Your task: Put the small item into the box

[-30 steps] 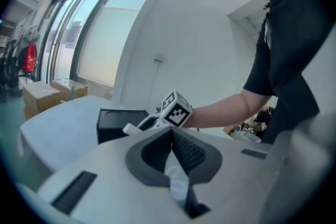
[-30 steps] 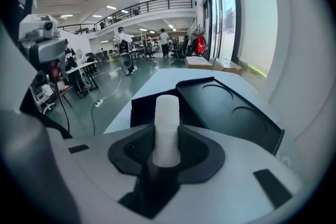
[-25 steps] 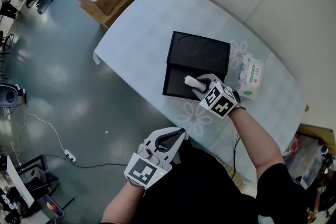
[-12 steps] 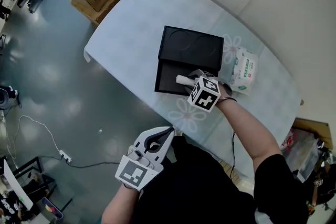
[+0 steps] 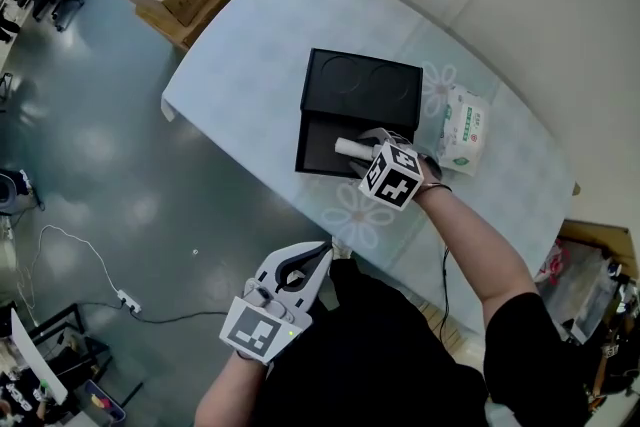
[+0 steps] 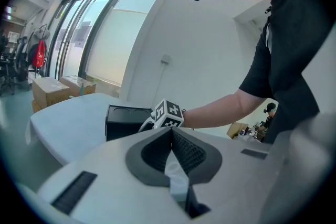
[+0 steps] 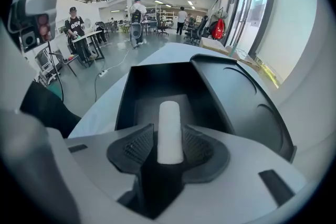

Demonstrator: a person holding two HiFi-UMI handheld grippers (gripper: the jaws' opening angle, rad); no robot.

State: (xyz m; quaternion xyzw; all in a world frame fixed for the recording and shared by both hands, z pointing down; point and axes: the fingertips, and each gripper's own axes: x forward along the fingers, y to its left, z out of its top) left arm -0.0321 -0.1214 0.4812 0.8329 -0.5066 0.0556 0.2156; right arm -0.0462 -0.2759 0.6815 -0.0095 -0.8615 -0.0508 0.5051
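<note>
Small white cylinder point(image 7: 169, 113): apparently light, stiff, smooth; best gripped across its middle. Location: between the opening jaws of the right hand-held gripper point(image 7: 169, 138), over the open black box point(image 7: 137, 86). Left hand-held gripper point(image 6: 171, 131): closed, empty.

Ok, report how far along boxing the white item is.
Done: the black box lies open with the white item over its tray. In hand: the jaws of the right gripper are opening around the item. Left: it must drop into the tray. The left gripper is shut, empty.
</note>
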